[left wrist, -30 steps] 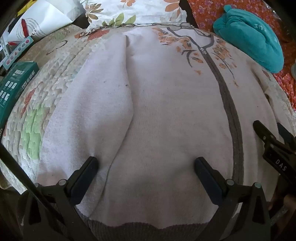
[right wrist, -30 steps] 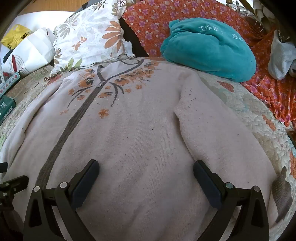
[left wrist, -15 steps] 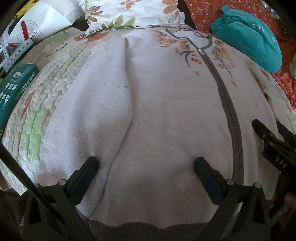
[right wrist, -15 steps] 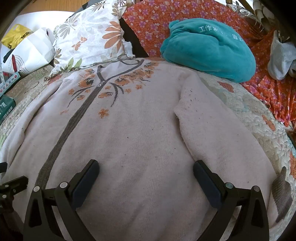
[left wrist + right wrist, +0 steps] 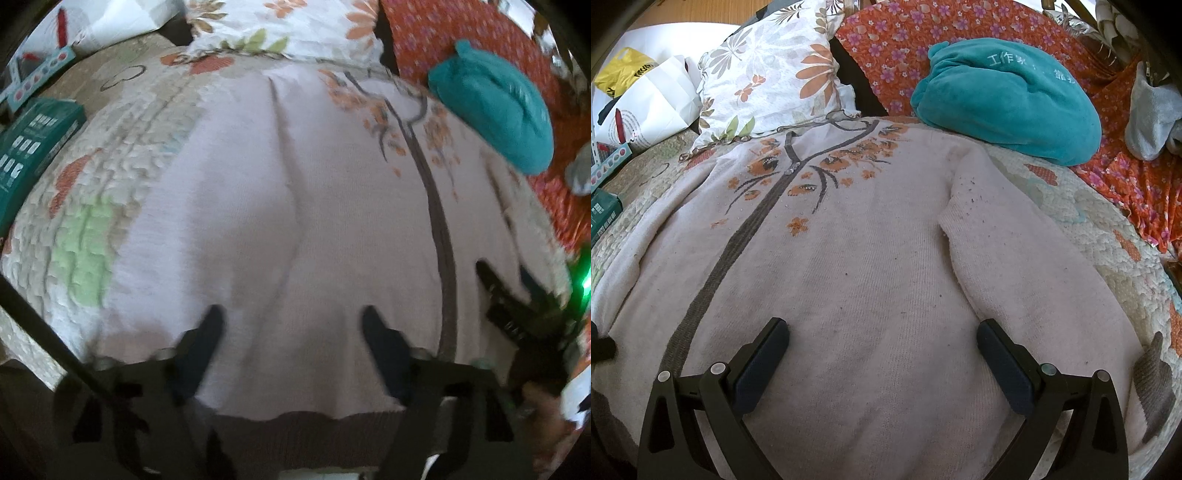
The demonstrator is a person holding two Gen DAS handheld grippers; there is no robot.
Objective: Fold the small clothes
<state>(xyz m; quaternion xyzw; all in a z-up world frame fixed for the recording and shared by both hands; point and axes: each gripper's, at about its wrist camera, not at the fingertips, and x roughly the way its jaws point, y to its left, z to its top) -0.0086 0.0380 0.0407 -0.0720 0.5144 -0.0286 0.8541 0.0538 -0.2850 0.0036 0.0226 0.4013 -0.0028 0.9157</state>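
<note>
Two views, itemised. Left wrist: my left tongs [image 5: 291, 325] are closing over the pale pink knitted cardigan with grey zip band and orange flower embroidery [image 5: 332, 221], spread flat on the quilted bed [image 5: 85, 236]; the blurred pads pinch nothing yet. Risk: they snatch one layer only, dragging the hem askew. Right wrist: right tongs [image 5: 882, 347] gape, empty, above the cardigan's body.

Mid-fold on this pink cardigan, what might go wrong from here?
1. The left tongs are closing over the flat body of the pink cardigan, with no fabric visibly between them; they may pinch nothing, or bunch the knit.
2. The right tongs stand open, so that side can drag unevenly.
3. The teal bundle touches the shoulder and may snag the fold.
</note>
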